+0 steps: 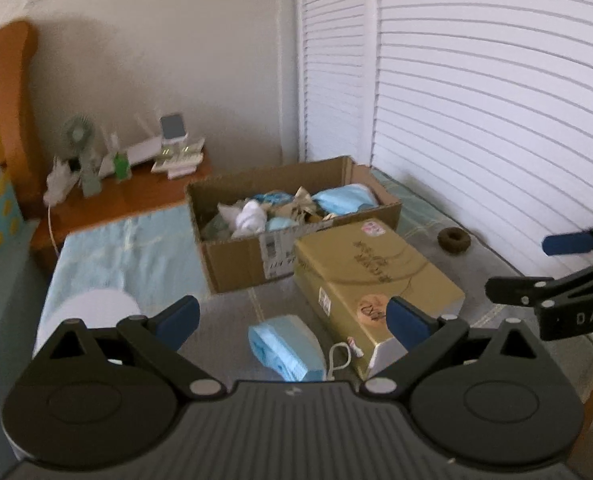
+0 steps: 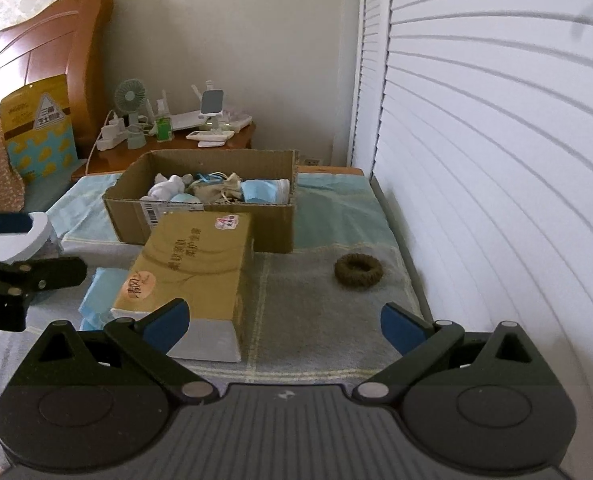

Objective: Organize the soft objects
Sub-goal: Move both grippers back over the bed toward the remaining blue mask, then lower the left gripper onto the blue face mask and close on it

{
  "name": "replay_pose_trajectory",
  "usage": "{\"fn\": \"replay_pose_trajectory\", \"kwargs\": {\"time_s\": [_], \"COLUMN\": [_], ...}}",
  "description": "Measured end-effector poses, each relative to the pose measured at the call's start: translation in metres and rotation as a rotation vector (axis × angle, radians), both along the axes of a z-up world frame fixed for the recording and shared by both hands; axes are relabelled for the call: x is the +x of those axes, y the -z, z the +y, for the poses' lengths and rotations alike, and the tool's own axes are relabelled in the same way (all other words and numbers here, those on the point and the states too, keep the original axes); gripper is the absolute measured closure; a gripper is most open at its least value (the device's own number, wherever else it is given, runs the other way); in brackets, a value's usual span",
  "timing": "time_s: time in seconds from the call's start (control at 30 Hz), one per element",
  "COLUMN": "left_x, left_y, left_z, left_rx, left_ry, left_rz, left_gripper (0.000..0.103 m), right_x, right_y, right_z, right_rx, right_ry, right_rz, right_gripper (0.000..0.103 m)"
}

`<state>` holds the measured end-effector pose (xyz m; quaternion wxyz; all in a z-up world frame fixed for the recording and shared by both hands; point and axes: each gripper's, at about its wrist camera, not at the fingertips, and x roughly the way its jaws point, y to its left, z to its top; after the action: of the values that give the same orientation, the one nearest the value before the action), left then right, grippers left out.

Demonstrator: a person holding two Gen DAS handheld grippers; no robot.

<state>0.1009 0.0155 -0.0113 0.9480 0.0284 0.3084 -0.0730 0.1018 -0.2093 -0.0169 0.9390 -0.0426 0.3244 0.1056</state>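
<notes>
Pale-blue face-mask stack (image 1: 286, 346) lies on the bed cover (image 1: 232, 308), directly ahead of and just below the left gripper (image 1: 294, 320), between its spread jaws, which hold nothing. Its long axis runs diagonally, near end towards the gold tissue pack (image 1: 372, 276) alongside. The right gripper (image 2: 284, 320), likewise spread wide and empty, faces open bedding; the brown knitted hair ring (image 2: 358, 271) sits ahead and slightly right of it, well apart from the masks. The cardboard box (image 2: 272, 222), already holding masks and white cloth, stands beyond both. Judgement: left is nearer the masks, right the ring.
</notes>
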Motion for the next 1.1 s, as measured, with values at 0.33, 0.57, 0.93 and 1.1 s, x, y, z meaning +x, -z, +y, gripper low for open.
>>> {"fn": "replay_pose_trajectory", "kwargs": {"time_s": [0.33,0.57,0.93,1.1], "left_x": [0.006,0.015,0.031,0.028], "left_y": [0.025,0.04,0.044,0.022], "left_z": [0.005,-0.002,-0.007,-0.002], "left_rx": [0.034,0.08,0.15,0.185], "left_ry": [-0.048,-0.036,-0.007,0.0], "left_rz": [0.043,0.07,0.167,0.174], "left_gripper": [0.003,0.003,0.003,0.003], "right_x": [0.021,0.031,0.037,0.036], "right_y": [0.024,0.036,0.044,0.044], "right_z": [-0.012,-0.013,-0.008,-0.008], "right_rx": [-0.037,-0.041,-0.067,-0.065], "right_ry": [0.06,0.071,0.055,0.053], "right_rz": [0.043,0.077,0.098,0.105], "right_gripper": [0.0,0.0,0.0,0.0]}}
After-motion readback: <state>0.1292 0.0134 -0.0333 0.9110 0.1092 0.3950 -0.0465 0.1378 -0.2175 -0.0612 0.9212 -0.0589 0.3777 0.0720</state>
